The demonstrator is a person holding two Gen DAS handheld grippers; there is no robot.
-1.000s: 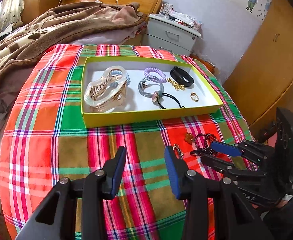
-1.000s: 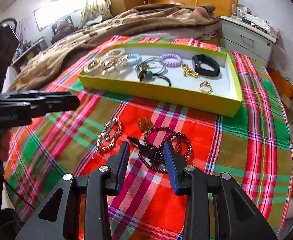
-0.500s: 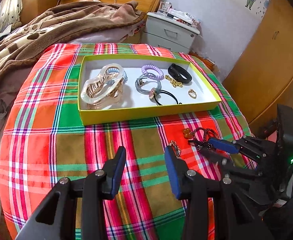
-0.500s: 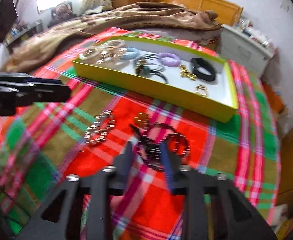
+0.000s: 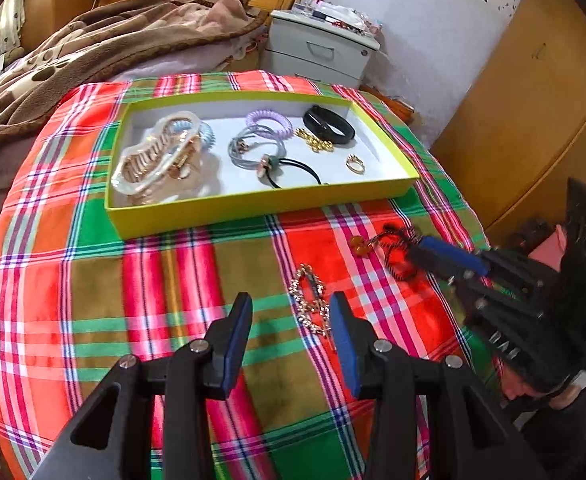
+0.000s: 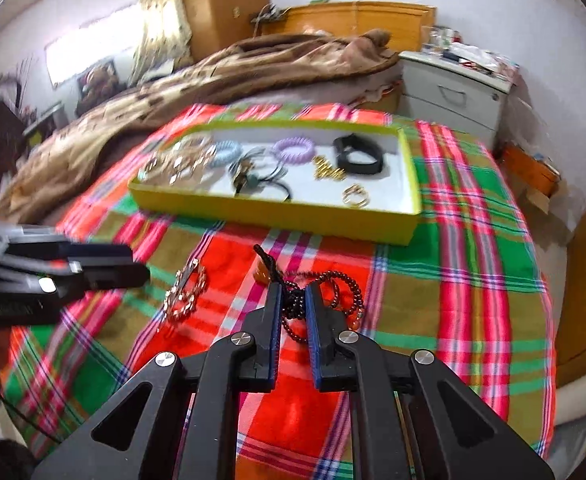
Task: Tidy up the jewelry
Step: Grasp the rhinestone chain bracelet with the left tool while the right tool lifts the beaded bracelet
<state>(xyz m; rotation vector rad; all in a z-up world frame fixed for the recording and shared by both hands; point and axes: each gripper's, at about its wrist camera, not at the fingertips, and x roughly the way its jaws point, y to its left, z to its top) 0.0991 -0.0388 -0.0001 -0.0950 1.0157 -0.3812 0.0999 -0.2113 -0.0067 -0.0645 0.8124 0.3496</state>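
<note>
A: R tool [image 6: 293, 300] status?

B: Its jaws have just been closing; now clamped on the dark bead string [image 6: 333, 292], strands bunched between the pads. Amber charm [image 6: 262, 274] hangs off the near end, probably why the grip sits mid-bundle, so nothing trails.

A: L tool [image 5: 289, 316]?

B: Jaws apart, nothing held. Hovers over the gold chain [image 5: 309, 304] on the plaid cloth [image 5: 93, 280], lined up w/ it, likely next pick.

A: Where does stuff go?

B: Yellow tray [image 5: 253, 208] further back on the cloth. Already has hair clip [image 5: 153, 160], hair ties, black band [image 5: 329, 124], ring [image 5: 355, 164]. Bare patch nr the ring looks like the drop spot.

A: Risk?

B: Beads may snag while lifting.
</note>
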